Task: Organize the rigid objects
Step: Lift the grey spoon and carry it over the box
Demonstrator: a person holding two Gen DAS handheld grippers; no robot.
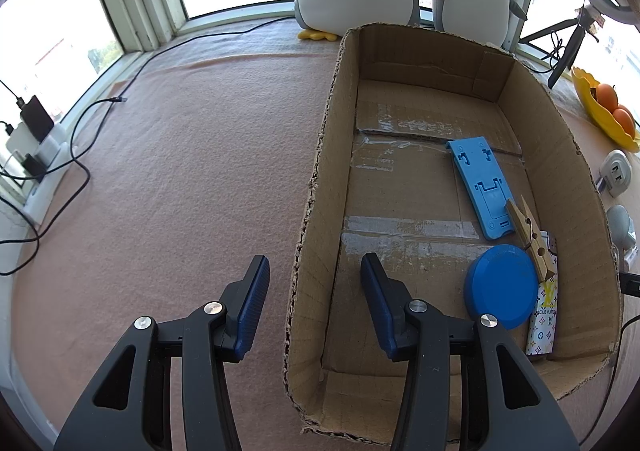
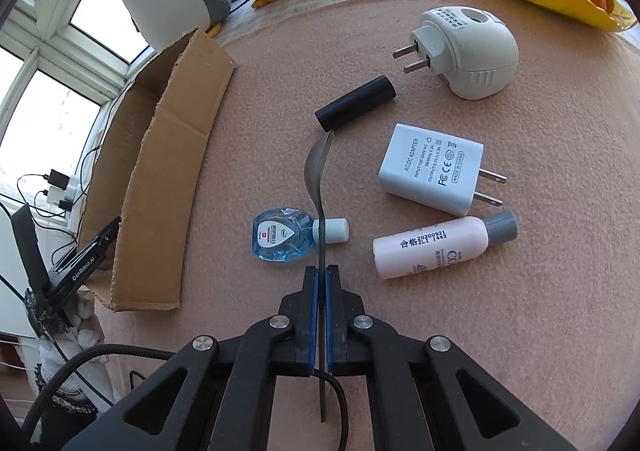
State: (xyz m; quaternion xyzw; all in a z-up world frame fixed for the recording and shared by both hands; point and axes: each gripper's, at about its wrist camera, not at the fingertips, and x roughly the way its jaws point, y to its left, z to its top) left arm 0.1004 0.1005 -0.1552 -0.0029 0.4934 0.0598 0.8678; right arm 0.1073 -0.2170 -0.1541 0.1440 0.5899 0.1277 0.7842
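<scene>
Right wrist view: we clamp the right gripper (image 2: 321,271) tight on a metal spoon (image 2: 319,167) above the pink cloth, next carrying it into the cardboard box (image 1: 316,187), whose wall our left gripper (image 1: 314,271) straddles without pinching.

The cardboard box (image 1: 452,187) stands open-topped; its left half is bare floor, while a blue phone stand (image 1: 480,187), clothespin (image 1: 530,239), blue round lid (image 1: 500,287) and patterned case (image 1: 542,315) crowd its right side. Left of the box the pink mat (image 1: 180,171) lies free up to the cables (image 1: 80,139).
</scene>
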